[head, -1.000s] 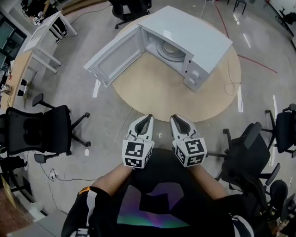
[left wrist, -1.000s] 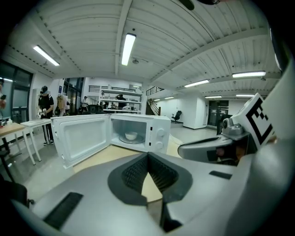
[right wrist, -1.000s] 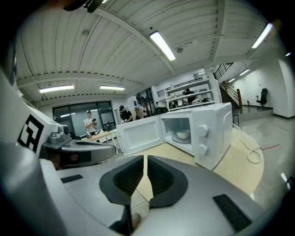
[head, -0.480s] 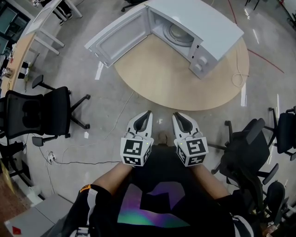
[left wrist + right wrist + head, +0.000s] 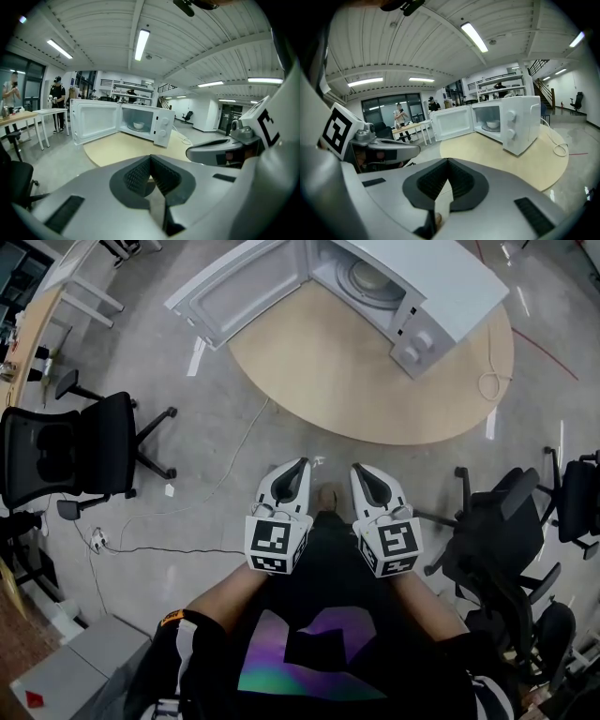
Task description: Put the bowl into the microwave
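The microwave [image 5: 412, 282] is set on a round wooden table [image 5: 375, 381], and its door [image 5: 239, 287] is swung wide open. The bowl [image 5: 138, 125], pale and small, is seen inside the microwave's cavity. A white cable [image 5: 492, 385] is coiled on the table just beside the microwave. The left gripper [image 5: 296, 468] and the right gripper [image 5: 362, 470] are held side by side, well apart from the microwave and off the table's near edge. Each gripper's jaws are pressed together, with nothing pinched between them.
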`<state>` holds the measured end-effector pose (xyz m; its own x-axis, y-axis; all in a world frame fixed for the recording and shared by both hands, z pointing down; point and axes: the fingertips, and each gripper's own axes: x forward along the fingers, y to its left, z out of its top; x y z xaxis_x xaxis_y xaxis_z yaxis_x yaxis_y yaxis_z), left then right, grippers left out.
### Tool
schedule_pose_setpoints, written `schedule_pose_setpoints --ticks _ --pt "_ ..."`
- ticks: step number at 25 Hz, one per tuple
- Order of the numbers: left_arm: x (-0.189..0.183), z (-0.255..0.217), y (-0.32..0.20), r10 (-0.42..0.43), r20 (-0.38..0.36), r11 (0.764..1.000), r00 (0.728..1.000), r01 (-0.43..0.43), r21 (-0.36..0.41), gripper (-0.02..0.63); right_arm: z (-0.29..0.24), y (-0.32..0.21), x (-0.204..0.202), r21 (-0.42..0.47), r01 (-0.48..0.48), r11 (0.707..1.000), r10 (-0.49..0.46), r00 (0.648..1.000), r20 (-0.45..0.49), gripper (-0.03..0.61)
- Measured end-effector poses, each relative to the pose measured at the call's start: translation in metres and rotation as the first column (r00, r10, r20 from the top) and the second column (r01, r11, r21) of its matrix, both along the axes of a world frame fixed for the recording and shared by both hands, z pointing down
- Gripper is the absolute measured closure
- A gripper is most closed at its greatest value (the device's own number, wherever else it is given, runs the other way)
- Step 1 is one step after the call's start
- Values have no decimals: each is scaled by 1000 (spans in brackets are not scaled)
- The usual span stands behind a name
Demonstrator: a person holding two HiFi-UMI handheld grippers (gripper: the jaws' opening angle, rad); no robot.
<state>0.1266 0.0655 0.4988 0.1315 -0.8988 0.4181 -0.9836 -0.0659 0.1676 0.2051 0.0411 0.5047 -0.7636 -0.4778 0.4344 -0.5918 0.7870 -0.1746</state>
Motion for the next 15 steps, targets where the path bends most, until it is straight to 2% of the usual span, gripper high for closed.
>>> schedule_pose_setpoints --ticks 5,15 --pt "4 5 7 3 -2 1000 1000 -3 -11 568 5 12 -2 -11 36 999 -36 999 -6 564" --pt "13 -3 8 32 22 999 999 -32 2 568 -2 14 5 -5 25 1000 -25 1000 11 565"
